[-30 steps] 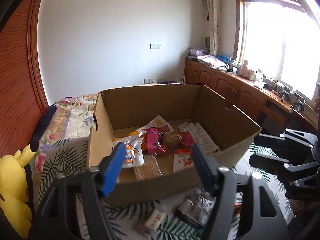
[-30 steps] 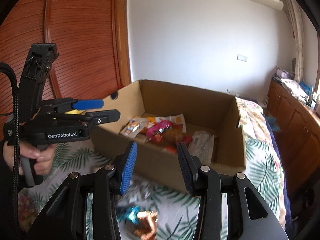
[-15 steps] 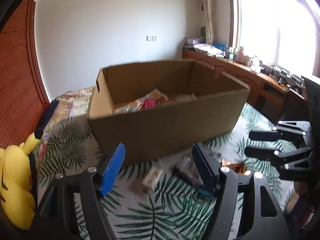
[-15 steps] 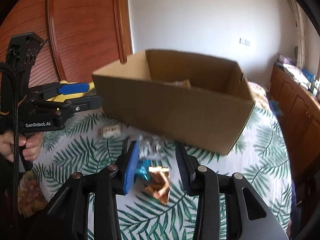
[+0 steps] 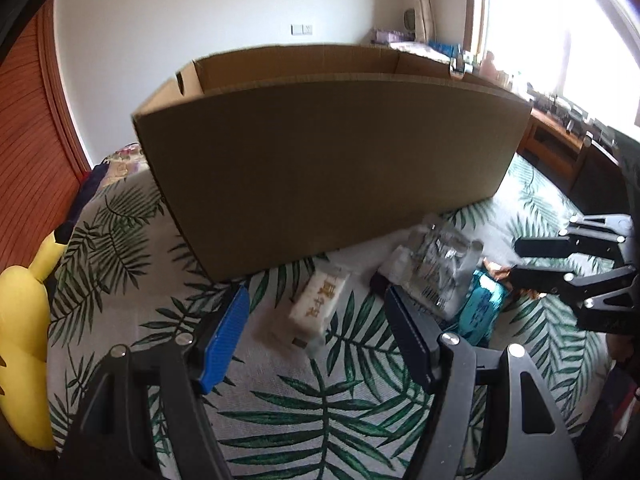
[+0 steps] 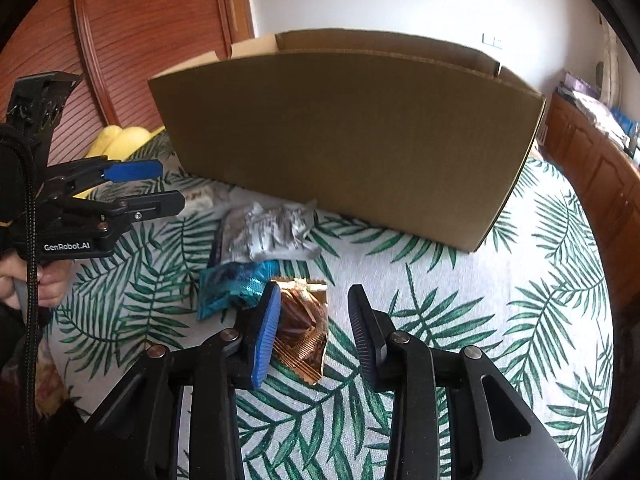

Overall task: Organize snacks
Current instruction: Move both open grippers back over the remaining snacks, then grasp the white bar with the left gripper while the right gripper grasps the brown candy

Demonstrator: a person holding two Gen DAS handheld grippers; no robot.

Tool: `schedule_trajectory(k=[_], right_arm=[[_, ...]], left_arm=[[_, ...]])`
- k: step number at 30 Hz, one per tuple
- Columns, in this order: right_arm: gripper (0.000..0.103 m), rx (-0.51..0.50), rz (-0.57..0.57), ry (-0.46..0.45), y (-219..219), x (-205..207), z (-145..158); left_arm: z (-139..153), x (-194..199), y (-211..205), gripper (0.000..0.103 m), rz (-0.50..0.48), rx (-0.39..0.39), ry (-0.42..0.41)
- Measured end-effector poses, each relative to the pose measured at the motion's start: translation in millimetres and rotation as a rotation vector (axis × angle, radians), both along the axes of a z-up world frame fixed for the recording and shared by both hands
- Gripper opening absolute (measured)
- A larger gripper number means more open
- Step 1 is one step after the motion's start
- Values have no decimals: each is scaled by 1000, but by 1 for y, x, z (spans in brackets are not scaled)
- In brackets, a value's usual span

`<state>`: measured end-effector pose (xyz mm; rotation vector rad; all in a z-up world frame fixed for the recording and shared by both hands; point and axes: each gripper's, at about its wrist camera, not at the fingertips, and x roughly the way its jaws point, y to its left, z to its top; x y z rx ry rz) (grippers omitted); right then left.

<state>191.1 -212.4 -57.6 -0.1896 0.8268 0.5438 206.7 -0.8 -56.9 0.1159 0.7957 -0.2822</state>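
Listing our cardboard box (image 5: 328, 152), contents hidden; left gripper (image 5: 316, 308) fingers apart over white packet (image 5: 320, 300); right gripper (image 6: 312, 304) fingers closing around, not yet pressing, gold packet (image 6: 302, 316).

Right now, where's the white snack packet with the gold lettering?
In the left wrist view, the white packet lies on the leaf-print cover just in front of the cardboard box, left of the silver wrapper, ahead of the open left gripper.

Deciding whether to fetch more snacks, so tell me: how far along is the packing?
Done: unclear, the cardboard box hides its inside from here. In hand: nothing yet; the right tool is closing around the gold packet, the left tool hangs open over the white packet. Left: those two plus the silver packet and blue packet on the bedspread.
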Motion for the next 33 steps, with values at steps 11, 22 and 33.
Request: schedule_trajectory(k=[11,22,33], right_arm=[[31,-66,5,7,4,-2,-18],[31,-67,2,-11,9,-5,-22],[31,-72,9,-7,6,-4,-19]], left_arm=[[-16,14,-9,70,-20,46,62],[-20,30,-7,64,-8,43,81],[-13,28,-17,19,-55,27,98]])
